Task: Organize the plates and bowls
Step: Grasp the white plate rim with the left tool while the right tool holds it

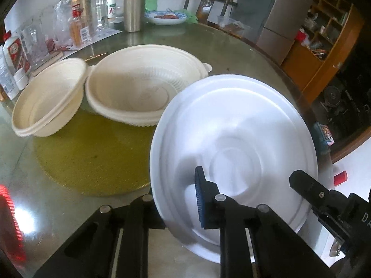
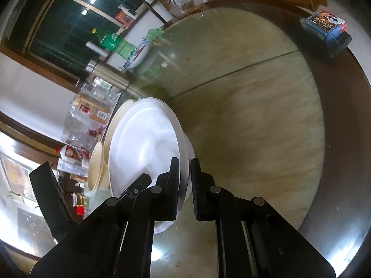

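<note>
Smooth white plastic plate (image 1: 234, 125), matt cream ribbed plastic bowls (image 1: 148, 85), glossy glass-topped round table (image 2: 243, 106), brushed steel flask (image 1: 134, 4), matt black plastic gripper fingers (image 2: 174, 192)

The round glass-topped table (image 1: 162, 39) carries two cream ribbed plastic bowls (image 1: 143, 88) side by side at the far left, a steel flask (image 1: 133, 4), a blue-rimmed dish (image 1: 167, 18) and a blue card box (image 2: 323, 24).

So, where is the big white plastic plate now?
The big white plastic plate is tilted at lower right of the left wrist view, clamped at its rim by both hand-held grippers, in front of the large cream ribbed bowl.
</note>
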Action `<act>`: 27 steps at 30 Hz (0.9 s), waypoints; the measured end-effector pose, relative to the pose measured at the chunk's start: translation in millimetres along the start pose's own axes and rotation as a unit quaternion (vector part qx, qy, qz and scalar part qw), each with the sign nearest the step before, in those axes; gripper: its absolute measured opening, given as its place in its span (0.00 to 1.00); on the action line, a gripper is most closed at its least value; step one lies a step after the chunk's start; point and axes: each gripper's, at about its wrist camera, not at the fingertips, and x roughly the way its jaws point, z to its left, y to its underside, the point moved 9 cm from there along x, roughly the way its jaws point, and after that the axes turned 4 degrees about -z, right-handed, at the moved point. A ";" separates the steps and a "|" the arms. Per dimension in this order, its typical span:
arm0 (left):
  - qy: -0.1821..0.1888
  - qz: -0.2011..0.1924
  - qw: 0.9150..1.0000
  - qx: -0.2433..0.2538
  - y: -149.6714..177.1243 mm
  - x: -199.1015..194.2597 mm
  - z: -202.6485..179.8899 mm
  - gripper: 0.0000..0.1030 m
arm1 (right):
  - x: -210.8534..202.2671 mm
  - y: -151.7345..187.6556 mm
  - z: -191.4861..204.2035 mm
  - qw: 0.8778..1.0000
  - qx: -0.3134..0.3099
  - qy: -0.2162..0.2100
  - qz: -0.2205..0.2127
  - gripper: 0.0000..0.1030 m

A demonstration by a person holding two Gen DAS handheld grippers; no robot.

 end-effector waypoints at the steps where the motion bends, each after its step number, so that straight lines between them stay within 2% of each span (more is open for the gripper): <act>1: 0.000 -0.002 1.000 0.002 2.3 -4.7 3.0 0.15 | -2.4 4.0 3.7 1.000 -0.006 -0.001 0.000 0.09; 9: -0.009 -0.026 1.000 0.005 11.7 -35.4 24.5 0.14 | -17.1 36.1 31.4 0.999 -0.040 -0.016 0.003 0.09; 15: -0.022 -0.046 0.999 -0.014 19.6 -63.7 58.2 0.12 | -20.1 62.7 66.7 0.997 -0.071 -0.039 0.014 0.09; 27: -0.060 -0.098 0.990 -0.083 33.7 -124.7 152.1 0.12 | -8.0 125.7 170.9 0.982 -0.154 -0.092 0.050 0.09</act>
